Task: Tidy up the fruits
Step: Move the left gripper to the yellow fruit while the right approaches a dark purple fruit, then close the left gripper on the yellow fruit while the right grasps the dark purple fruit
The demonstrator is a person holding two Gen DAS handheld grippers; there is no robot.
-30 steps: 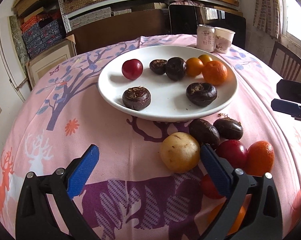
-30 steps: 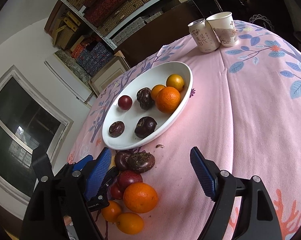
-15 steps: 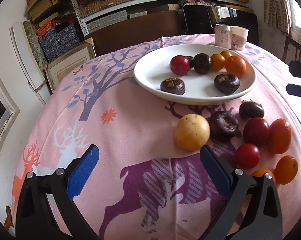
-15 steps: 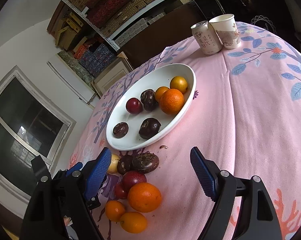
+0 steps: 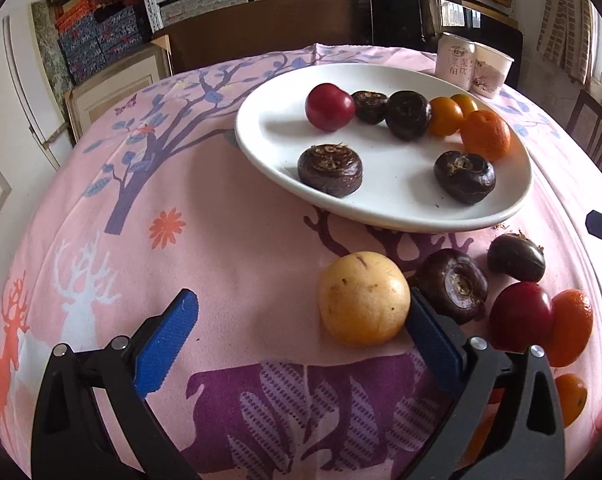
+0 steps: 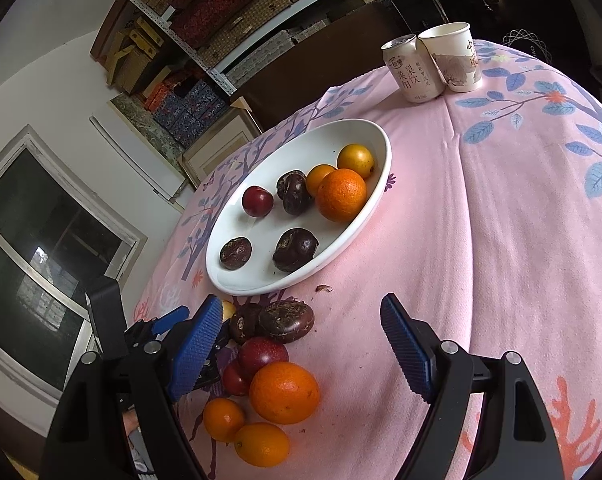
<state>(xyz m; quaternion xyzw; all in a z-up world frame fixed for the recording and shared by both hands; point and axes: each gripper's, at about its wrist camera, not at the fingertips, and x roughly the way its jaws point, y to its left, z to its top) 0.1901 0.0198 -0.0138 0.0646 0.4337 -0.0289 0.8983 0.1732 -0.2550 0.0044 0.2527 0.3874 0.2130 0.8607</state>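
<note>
A white plate (image 5: 273, 160) (image 6: 377, 200) on the pink tablecloth holds a red plum (image 5: 329, 107), several dark water chestnuts (image 5: 329, 170) and oranges (image 5: 485, 135). In front of it lie a yellow round fruit (image 5: 363, 298), dark chestnuts (image 5: 453, 284), a red plum (image 5: 521, 316) and oranges (image 6: 284, 392). My left gripper (image 5: 301, 338) is open, low over the cloth, its right finger beside the yellow fruit. My right gripper (image 6: 301, 344) is open and empty, above the loose pile's right side.
A drink can (image 6: 411, 70) and a paper cup (image 6: 455, 58) stand at the far edge of the table. Shelves with boxes (image 5: 101, 36) are behind. A wooden chair (image 5: 597, 136) stands at the right. The cloth falls off at the left edge.
My left gripper has moved forward and right toward the yellow fruit, so the plate and fruits loom larger. The right gripper has barely moved.
</note>
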